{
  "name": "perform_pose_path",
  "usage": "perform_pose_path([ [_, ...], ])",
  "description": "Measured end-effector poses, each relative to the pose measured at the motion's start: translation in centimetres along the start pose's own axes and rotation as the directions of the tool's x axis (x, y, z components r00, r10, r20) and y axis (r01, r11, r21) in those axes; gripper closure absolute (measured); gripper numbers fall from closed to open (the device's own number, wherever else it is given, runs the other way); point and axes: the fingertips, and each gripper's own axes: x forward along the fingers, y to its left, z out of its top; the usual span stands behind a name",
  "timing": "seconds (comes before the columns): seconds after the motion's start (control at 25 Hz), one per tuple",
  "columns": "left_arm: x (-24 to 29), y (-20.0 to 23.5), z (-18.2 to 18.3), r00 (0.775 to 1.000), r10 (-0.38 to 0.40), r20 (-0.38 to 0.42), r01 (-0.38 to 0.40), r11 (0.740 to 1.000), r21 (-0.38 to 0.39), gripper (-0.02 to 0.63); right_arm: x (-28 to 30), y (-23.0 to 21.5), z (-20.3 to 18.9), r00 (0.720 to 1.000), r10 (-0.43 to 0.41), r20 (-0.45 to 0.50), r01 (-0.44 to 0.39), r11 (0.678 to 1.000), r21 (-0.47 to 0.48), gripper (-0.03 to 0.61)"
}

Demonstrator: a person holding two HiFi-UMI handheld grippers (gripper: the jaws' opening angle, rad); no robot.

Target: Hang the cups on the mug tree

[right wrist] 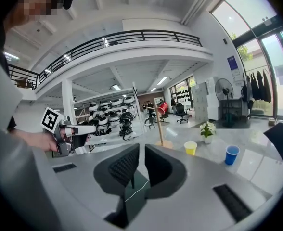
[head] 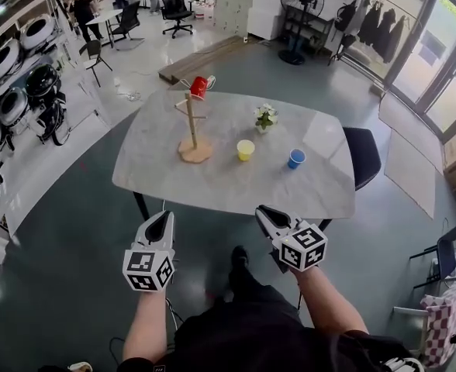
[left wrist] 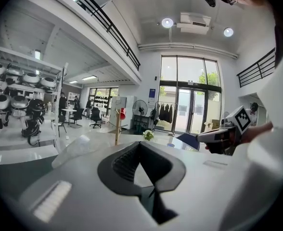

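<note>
Head view, steeply down.

Table point(head: 212, 184): pale marble top, ahead of both grippers.

Left gripper point(head: 164, 217): held short of the near edge, over the floor point(head: 65, 239), pointing toward the table. Fingers point(left wrist: 122, 163) clenched tip to tip, nothing between.

Right gripper point(head: 264, 211): also short of the near edge, level with the left and apart from it. Fingers point(right wrist: 120, 166) clenched, nothing between.

Mug tree point(head: 191, 126): wooden, upright on a round base, left part of the table.

Red cup point(head: 199, 87): hung on an upper peg of the mug tree, tilted.

Yellow cup point(head: 246, 149): upright on the table, right of the tree base, not touching it.

Blue cup point(head: 296, 158): upright on the table, right of the yellow cup and apart from it.

Flower pot point(head: 265, 118): small, white blooms, behind the gap between the two loose cups.

Chair point(head: 364, 155): dark, at the table's right end.

Yellow and blue cups well apart from either gripper, with bare tabletop between.

Right gripper view: tree, yellow cup and blue cup seen beyond the fingers, left gripper off to the left.

Shelves point(head: 15, 91) with round white units along the left wall.
</note>
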Motion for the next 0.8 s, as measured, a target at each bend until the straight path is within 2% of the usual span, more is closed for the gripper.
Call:
perform_pose_path([
  [0.16, 5.2, 0.0, -0.1, 0.999, -0.02, -0.036, 0.021, 0.999, 0.031, 0.604, 2.3, -4.6, 0.2, 1.0, -0.012, 0.008, 0.012, 1.0, 0.027, 0.566],
  [0.32, 11.5, -0.4, 1.6, 0.997, -0.035, -0.063, 0.038, 0.998, 0.058, 0.604, 4.6, -10.1, 1.7, 0.999, -0.023, 0.027, 0.021, 0.998, 0.067, 0.566],
  [0.56, 18.2, -0.4, 5.3, 0.999, -0.03, -0.034, 0.033, 0.996, 0.079, 0.604, 7.9, -15.7, 4.3, 0.998, 0.007, 0.057, -0.013, 0.995, 0.095, 0.566],
  [0.68, 20.3, -0.1, 5.7, 0.999, -0.031, -0.032, 0.033, 0.998, 0.062, 0.604, 8.6, -18.3, 6.2, 0.996, -0.022, 0.091, 0.009, 0.991, 0.133, 0.566],
  [0.8, 22.1, 0.6, 5.5, 0.999, -0.038, -0.035, 0.04, 0.998, 0.048, 0.604, 8.7, -20.4, 7.0, 0.995, -0.064, 0.081, 0.055, 0.993, 0.105, 0.566],
])
